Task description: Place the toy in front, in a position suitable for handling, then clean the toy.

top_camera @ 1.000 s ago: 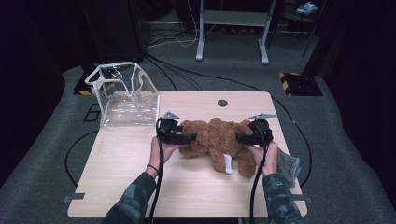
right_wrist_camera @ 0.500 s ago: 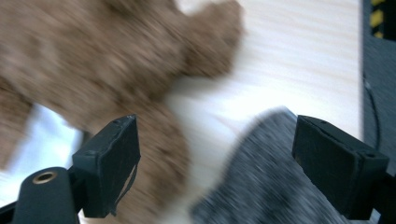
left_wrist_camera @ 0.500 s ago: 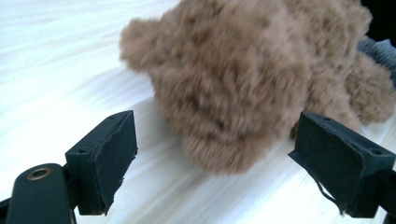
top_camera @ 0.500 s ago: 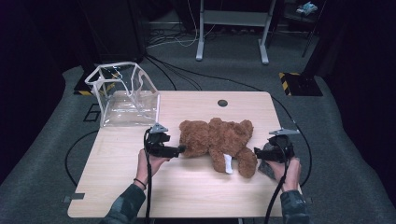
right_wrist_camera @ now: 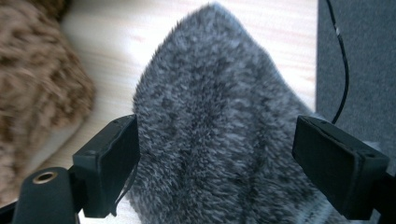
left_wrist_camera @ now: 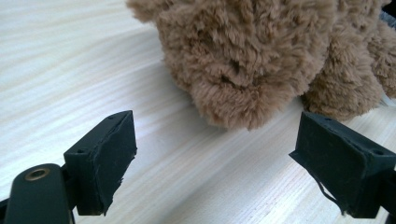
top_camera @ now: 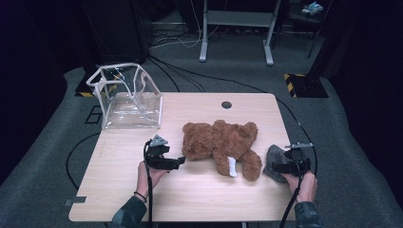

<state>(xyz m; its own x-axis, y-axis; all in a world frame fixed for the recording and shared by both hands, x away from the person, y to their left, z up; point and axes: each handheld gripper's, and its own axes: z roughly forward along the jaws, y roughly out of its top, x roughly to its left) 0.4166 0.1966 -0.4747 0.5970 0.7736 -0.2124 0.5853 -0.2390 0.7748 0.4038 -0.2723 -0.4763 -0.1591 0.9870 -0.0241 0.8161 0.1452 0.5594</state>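
Note:
A brown teddy bear lies on the wooden table. My left gripper rests just left of it, open. In the left gripper view the bear's fur lies just ahead of that gripper, not between the pads. My right gripper is at the table's right edge, open around a grey fuzzy cloth. In the right gripper view the grey cloth lies in the gap of the right gripper, and the right pad stands clear of it. Both grippers' jaws have just been opening.
A clear plastic bag with white trim stands open at the table's back left corner. A dark round hole sits near the far edge. Black cables run over the grey floor around the table.
Both grippers have come off the bear and pulled back toward the person. The left one drew slightly left; the right one swung out to the grey cloth. The bear stayed put.

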